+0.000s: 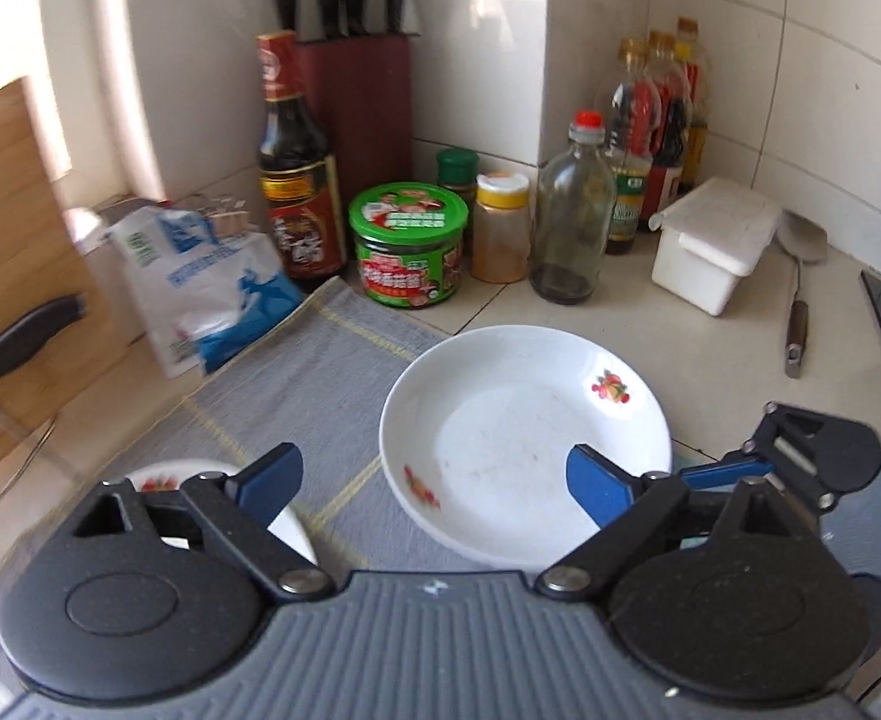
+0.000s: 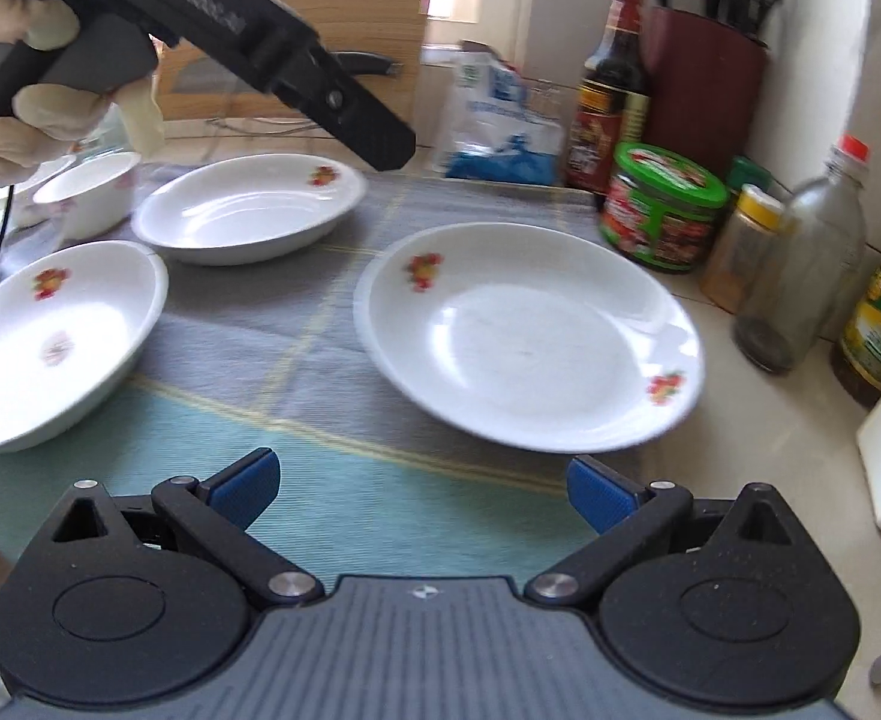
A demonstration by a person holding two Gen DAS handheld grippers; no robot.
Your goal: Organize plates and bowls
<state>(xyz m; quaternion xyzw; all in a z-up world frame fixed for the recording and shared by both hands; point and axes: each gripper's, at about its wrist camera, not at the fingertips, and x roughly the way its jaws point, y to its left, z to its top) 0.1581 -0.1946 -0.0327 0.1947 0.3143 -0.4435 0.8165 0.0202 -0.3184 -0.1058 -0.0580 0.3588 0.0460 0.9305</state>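
While both pairs of tongs hover over the grey cloth [image 2: 296, 324], nothing sits between their blue pads. The left tongs [image 1: 434, 480] stand spread wide above the near rim of a white plate [image 1: 524, 438], which they partly cover; the pads do not touch it. The right tongs [image 2: 422, 489] are spread as well, above the cloth just short of that same plate [image 2: 527, 336], which lies partly on the cloth and partly on the bare surface [image 2: 758, 420].

From the right wrist view, three flowered plates can be counted: this one, a second [image 2: 248, 216] further back, and a third [image 2: 56, 342] cut off at the left edge. Behind them stands one small bowl [image 2: 89, 192], with at least two more beside it, blurred and cropped so the count is unsure. A gloved hand [image 2: 38, 102] holding the left tool hides part of that corner.

Along the wall stand a dark sauce bottle [image 1: 296, 180], a green-lidded jar [image 1: 407, 240], a yellow-capped spice jar [image 1: 500, 228], a nearly empty glass bottle [image 1: 572, 210] and a knife block [image 1: 356, 96]. Three or four oil bottles [image 1: 650, 138] overlap, so their number is unclear. A white box [image 1: 713, 240] and a spatula [image 1: 800, 276] lie right of them.
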